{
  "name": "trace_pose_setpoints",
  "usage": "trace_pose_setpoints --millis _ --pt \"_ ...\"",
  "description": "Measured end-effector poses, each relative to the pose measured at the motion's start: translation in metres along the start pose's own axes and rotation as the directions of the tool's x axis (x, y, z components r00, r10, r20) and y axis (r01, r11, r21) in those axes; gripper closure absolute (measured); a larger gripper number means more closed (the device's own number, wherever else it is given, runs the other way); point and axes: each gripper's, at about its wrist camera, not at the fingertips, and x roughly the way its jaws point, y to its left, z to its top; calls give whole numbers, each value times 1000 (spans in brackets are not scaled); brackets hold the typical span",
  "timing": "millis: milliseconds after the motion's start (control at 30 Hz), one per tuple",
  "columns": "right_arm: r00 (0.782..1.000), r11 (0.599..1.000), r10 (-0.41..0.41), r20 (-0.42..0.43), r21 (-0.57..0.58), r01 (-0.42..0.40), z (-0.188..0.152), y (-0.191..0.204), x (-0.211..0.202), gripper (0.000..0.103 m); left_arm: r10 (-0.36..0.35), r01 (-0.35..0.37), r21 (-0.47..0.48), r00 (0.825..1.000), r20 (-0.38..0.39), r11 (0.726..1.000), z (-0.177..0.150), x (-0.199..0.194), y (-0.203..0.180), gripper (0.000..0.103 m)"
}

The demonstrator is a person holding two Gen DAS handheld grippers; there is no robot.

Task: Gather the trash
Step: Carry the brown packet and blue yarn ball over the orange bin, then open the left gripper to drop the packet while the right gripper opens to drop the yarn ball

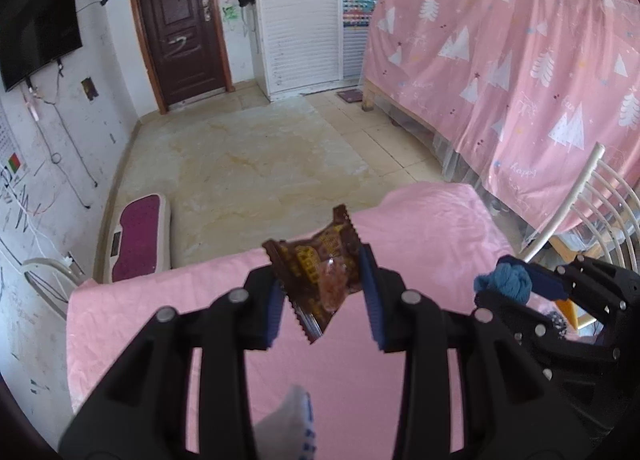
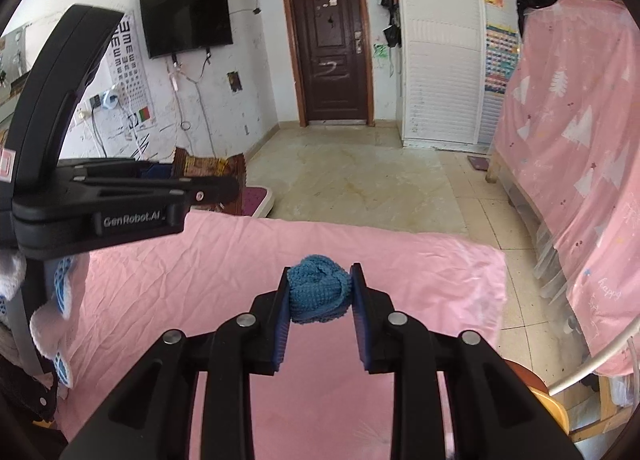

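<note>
My left gripper is shut on a brown snack wrapper with yellow print, held up above the pink-covered table. The wrapper also shows beyond the left gripper's black body at the left of the right wrist view. My right gripper is shut on a balled-up blue knitted cloth, also lifted over the table. In the left wrist view that cloth and the right gripper appear at the right, close beside my left gripper.
A gloved hand holds the left gripper. A white wire chair stands right of the table. A bunk bed draped in a pink sheet fills the right. A purple scale lies on the tiled floor. A brown door is at the far wall.
</note>
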Motion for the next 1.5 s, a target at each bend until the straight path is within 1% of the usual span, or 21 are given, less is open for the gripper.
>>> trace_pose_setpoints --millis 133,333,467,700,867,1100,1200,1267,1300,1333,1367,1400,1433,1500 --pt "999 999 -28 15 44 28 -13 -31 -23 86 -32 31 47 999 14 998 -3 -5 -35 70" --pt "995 991 -84 47 107 79 -32 -69 -58 86 -124 123 91 992 -2 988 -7 -6 -85 70" --pt "989 982 -133 68 147 122 -44 -89 -75 86 -201 202 109 979 -16 973 -10 -5 -118 70" --pt "977 960 -192 94 223 167 -63 -127 -103 86 -264 267 129 964 -40 955 -14 3 -159 70" --pt "970 945 -224 94 266 192 -79 -154 -115 86 -316 323 139 946 -75 936 -15 14 -189 70" --pt "965 925 -250 82 316 213 -101 -184 -125 86 -325 350 192 934 -149 917 -21 36 -240 70" --pt "964 917 -255 68 333 219 -108 -193 -123 86 -312 346 214 934 -176 914 -24 44 -255 70" --pt "965 911 -257 57 349 222 -115 -202 -122 86 -308 348 227 931 -195 910 -27 50 -266 65" --pt "965 908 -257 54 354 222 -118 -204 -121 86 -308 350 229 930 -202 908 -27 51 -268 51" --pt "965 906 -257 50 360 222 -121 -207 -121 86 -306 351 229 929 -209 908 -29 54 -273 40" --pt "965 902 -258 44 370 224 -125 -212 -120 86 -305 350 228 929 -211 909 -29 56 -274 36" --pt "967 899 -253 43 379 218 -129 -215 -120 86 -305 351 226 928 -216 909 -29 57 -274 30" --pt "968 897 -249 40 385 215 -132 -218 -119 86 -297 344 227 930 -217 911 -29 59 -274 28" --pt "968 895 -249 33 390 217 -136 -222 -117 86 -275 322 227 937 -215 919 -30 61 -272 27"
